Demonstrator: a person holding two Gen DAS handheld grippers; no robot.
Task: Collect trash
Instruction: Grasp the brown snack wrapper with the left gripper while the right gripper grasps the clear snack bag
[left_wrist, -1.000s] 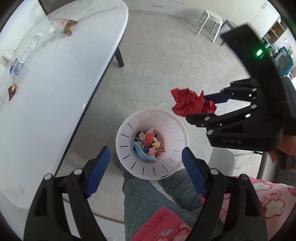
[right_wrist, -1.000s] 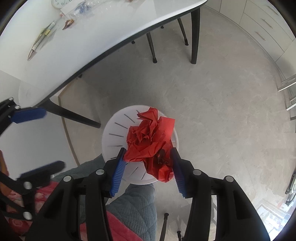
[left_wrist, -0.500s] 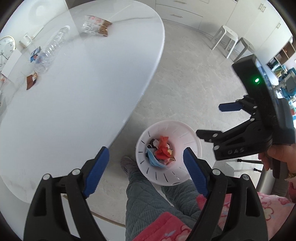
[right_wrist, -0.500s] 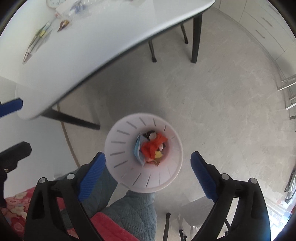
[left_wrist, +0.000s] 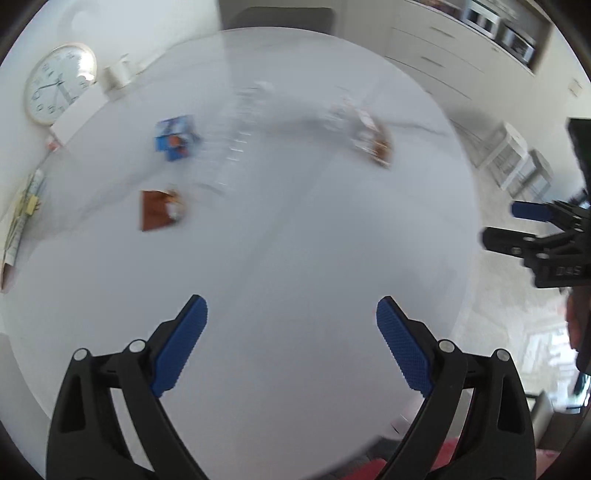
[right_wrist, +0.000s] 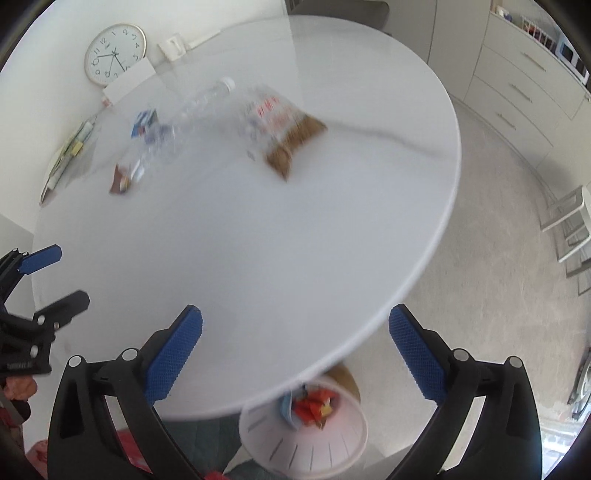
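Both grippers hang above the white oval bench (right_wrist: 258, 236), pointed steeply down at it. The left gripper (left_wrist: 291, 339) has its blue jaws spread wide with only bare benchtop between them; they have just been opening. The right gripper (right_wrist: 295, 350) also has its jaws wide apart, just opened, and holds nothing.

The trash still to gather lies at the far part of the bench, blurred: a clear plastic bottle (right_wrist: 184, 110) on its side, a crumpled snack bag (right_wrist: 284, 133) with a brown end just beside it, a small blue-and-white wrapper (right_wrist: 144, 123) and a brown wrapper (left_wrist: 160, 210) nearer the grippers. None of it is touched by either gripper.

The white slotted bin (right_wrist: 314, 435) stands on the floor, partly tucked under the bench edge, with red and blue scraps inside. The bench rim covers part of its mouth.

A round wall clock (right_wrist: 114, 53) leans at the far-left rim, and papers (right_wrist: 68, 151) lie along the left edge.
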